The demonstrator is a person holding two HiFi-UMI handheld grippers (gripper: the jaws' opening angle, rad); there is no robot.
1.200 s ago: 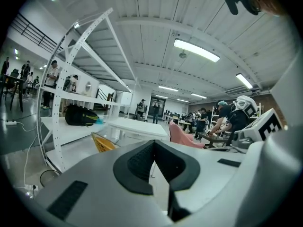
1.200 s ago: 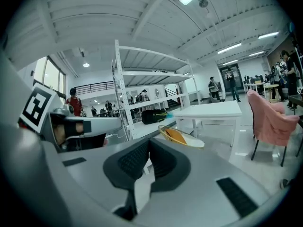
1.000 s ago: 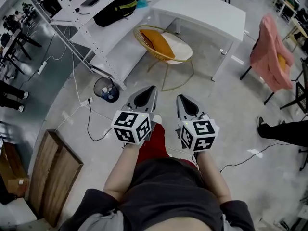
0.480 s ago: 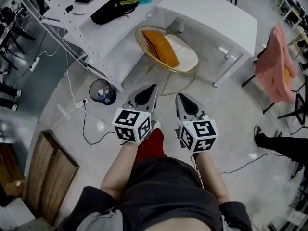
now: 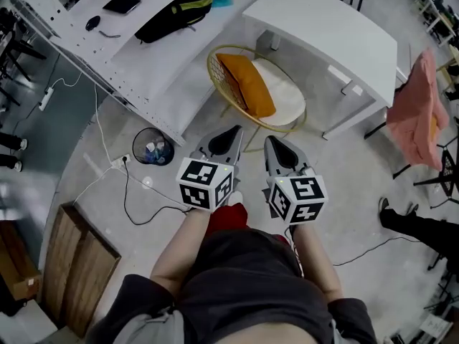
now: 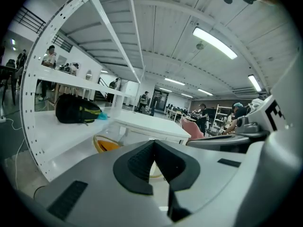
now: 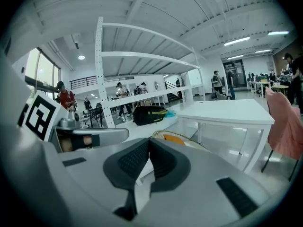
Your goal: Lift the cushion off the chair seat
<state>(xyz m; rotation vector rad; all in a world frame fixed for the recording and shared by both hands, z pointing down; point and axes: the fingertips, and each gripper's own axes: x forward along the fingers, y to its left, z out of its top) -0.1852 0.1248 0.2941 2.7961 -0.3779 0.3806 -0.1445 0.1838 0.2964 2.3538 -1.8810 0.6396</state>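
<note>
An orange cushion (image 5: pixel 247 84) lies tilted on the left of a round wire-framed chair (image 5: pixel 295 122) with a white seat pad, beside a white table. Both grippers are held side by side in the air, a short way in front of the chair and apart from it. My left gripper (image 5: pixel 234 130) is shut with nothing in it, and my right gripper (image 5: pixel 271 141) is shut and empty too. In the left gripper view a slice of the cushion (image 6: pixel 105 145) shows past the closed jaws; in the right gripper view the cushion (image 7: pixel 174 138) sits just above them.
A white table (image 5: pixel 326 27) stands behind the chair, and a white shelf bench (image 5: pixel 136 45) with a black bag (image 5: pixel 173 13) is at the left. A bin (image 5: pixel 152 147) and floor cables (image 5: pixel 129 192) lie left of me. A pink-draped chair (image 5: pixel 419 113) stands right; a person's leg (image 5: pixel 419 224) is near.
Both grippers have travelled forward together toward the round chair, which now lies closer and lower in the head view. The jaws stayed shut throughout.
</note>
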